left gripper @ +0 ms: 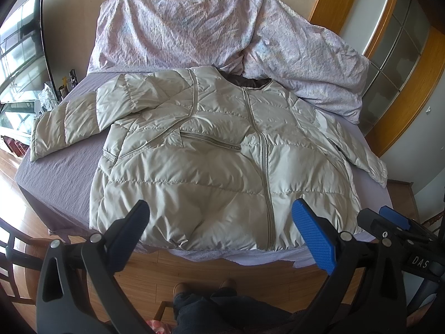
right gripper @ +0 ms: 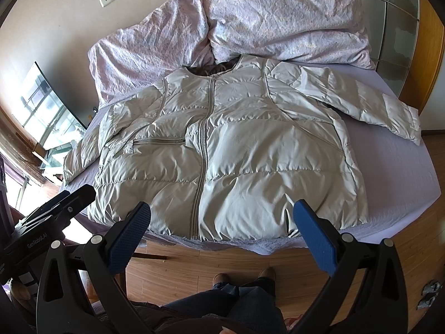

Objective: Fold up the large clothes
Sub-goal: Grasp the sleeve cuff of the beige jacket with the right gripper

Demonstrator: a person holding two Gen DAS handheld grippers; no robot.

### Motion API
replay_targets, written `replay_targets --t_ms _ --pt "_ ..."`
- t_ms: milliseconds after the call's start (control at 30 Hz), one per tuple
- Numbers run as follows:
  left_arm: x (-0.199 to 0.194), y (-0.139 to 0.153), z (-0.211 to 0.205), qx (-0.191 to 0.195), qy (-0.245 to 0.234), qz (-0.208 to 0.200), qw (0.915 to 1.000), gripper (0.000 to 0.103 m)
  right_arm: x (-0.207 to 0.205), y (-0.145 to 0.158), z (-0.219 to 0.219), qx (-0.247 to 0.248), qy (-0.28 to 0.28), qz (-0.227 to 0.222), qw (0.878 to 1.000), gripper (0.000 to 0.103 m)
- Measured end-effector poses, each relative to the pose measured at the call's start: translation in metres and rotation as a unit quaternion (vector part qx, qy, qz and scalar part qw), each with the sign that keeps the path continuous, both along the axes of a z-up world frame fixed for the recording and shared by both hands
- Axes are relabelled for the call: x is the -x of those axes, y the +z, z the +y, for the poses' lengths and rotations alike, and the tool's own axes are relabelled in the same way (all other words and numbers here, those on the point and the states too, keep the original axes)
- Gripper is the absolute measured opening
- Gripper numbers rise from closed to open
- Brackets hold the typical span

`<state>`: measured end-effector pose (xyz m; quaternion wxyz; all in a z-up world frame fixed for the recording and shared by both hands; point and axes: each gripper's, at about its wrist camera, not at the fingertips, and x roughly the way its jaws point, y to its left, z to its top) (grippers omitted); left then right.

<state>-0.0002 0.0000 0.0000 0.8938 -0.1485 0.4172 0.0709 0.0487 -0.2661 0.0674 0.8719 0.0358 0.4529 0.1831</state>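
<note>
A pale beige quilted puffer jacket (left gripper: 211,167) lies face up and zipped on the lilac bed sheet (left gripper: 61,172), hem toward me, both sleeves spread out. It also shows in the right wrist view (right gripper: 250,153). My left gripper (left gripper: 222,222) is open and empty, held above the jacket's hem near the bed's front edge. My right gripper (right gripper: 222,222) is open and empty, also above the hem. The right gripper shows at the right edge of the left wrist view (left gripper: 395,222); the left gripper shows at the left of the right wrist view (right gripper: 55,206).
A crumpled pink floral duvet (left gripper: 194,30) is piled at the head of the bed. A television (left gripper: 22,47) stands to the left. A wooden-framed glass door (left gripper: 395,41) is to the right. The person's legs and shoes (right gripper: 244,281) stand on the wooden floor.
</note>
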Motion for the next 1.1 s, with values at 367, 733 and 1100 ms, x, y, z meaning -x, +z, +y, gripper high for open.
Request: replay_targets --t_ms 367,733,1100 --pt "-0.016 -0.004 0.004 0.001 0.011 0.007 0.9999 0.101 -0.033 -0.014 -0.015 -0.006 -0.026 0.022 0.999 0.102" --pt "-0.060 -0.014 0.000 -0.026 0.053 0.026 0.9979 0.101 -0.135 -0.039 -0.112 -0.036 -0.145 0.065 0.987 0.102" --pt "-0.110 -0.021 -0.010 -0.031 0.070 0.049 0.9958 0.101 -0.240 -0.082 -0.288 -0.016 -0.318 0.105 0.942 0.090"
